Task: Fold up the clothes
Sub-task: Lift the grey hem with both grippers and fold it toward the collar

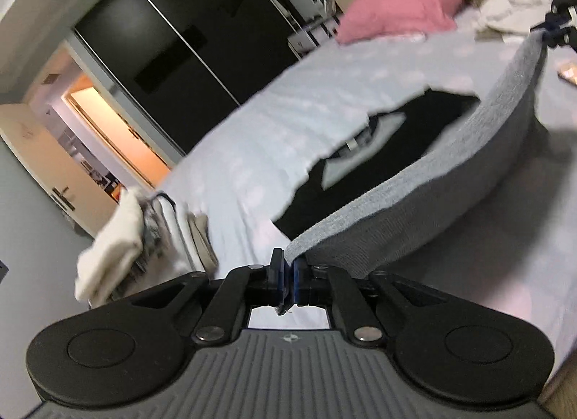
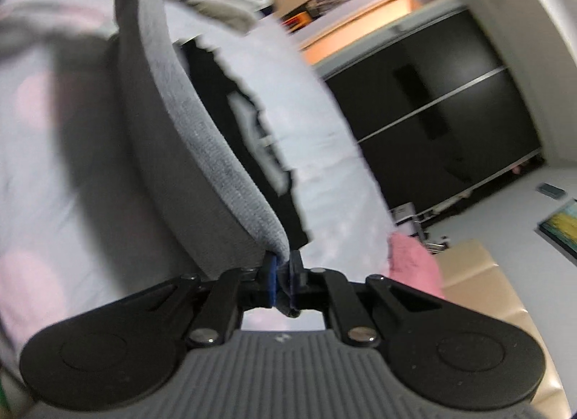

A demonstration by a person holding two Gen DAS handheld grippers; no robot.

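Presently, a wide bed under a pale blue sheet with faint pink blotches fills the ground ahead of both grippers. On it, beyond the raised cloth, lies a black garment with a light printed panel, spread flat. Ahead and to the left of the left gripper sits a stack of folded cream and striped laundry at the bed's edge. Far ahead lies a pink cushion near the headboard.

A grey knitted garment, thick and soft-ribbed, hangs stretched between the two tools, its edge running in a taut arc from one to the other, lifted clear of the sheet along that edge.

Left gripper: jaws pressed together, pinching one corner of the grey knit directly at the tips. Right gripper: likewise closed, nipping the opposite corner.

Assessment: the knit appears light, limp and non-slippery, with no stiffness; it will sag between holds. Corner grips along one hem suit it, provided tension is kept even so the fold line falls straight.
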